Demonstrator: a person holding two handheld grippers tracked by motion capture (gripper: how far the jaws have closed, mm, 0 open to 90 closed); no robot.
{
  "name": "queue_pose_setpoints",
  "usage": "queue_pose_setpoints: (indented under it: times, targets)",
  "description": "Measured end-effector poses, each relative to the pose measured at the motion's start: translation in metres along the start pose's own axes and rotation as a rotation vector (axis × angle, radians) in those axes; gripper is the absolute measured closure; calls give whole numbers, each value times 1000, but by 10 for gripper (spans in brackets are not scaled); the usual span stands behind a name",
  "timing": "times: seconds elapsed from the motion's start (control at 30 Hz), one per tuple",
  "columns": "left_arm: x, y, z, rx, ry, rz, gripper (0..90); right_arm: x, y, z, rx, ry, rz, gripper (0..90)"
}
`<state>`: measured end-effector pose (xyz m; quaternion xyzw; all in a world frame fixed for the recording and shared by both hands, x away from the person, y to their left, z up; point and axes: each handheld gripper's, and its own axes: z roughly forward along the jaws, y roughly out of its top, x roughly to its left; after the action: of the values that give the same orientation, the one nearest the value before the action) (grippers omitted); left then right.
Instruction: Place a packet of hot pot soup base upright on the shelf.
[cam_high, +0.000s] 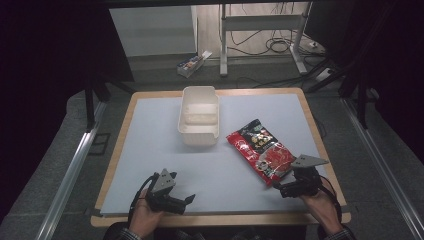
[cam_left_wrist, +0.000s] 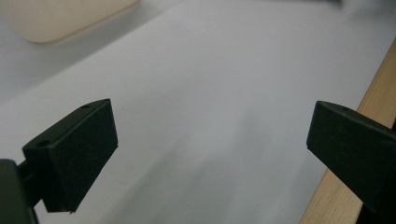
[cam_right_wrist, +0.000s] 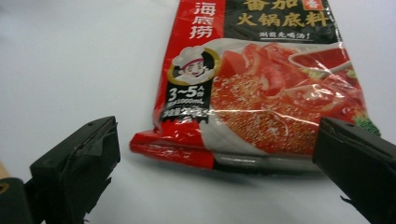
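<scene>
Red packet (cam_high: 261, 152) lies flat on the tabletop (cam_high: 150, 150) just right of the tub (cam_high: 199, 121), ungrasped. Right gripper (cam_right_wrist: 215, 163) faces its near edge, jaws apart; left gripper (cam_high: 172, 200) waits, jaws apart. Nothing appears done yet.

The glossy red plastic sauce packet (cam_right_wrist: 261, 88) bears a black band with yellow characters, a cartoon chef and a red food photo. The cream rectangular plastic tub (cam_high: 199, 116) is plain. A pale blue-white sheet covers the light wooden counter (cam_high: 310, 115).

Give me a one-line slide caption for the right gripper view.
Right gripper, jaws open, faces the near edge of a red hot pot soup base packet lying on the white table cover.
</scene>
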<state>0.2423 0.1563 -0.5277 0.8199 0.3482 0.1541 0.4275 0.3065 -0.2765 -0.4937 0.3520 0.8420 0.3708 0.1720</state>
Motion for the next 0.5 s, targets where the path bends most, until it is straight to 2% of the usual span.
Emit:
queue_pose_setpoints:
  times: [0.23, 0.37, 0.5]
  targets:
    - [-2, 0, 1, 3, -11, 12, 15, -3, -2, 3, 18, -8, 16, 3]
    - [-4, 0, 2, 17, 1, 34, 12, -5, -4, 5, 34, -10, 19, 2]
    - [-4, 0, 2, 17, 0, 30, 11, -6, -4, 7, 44, -6, 20, 2]
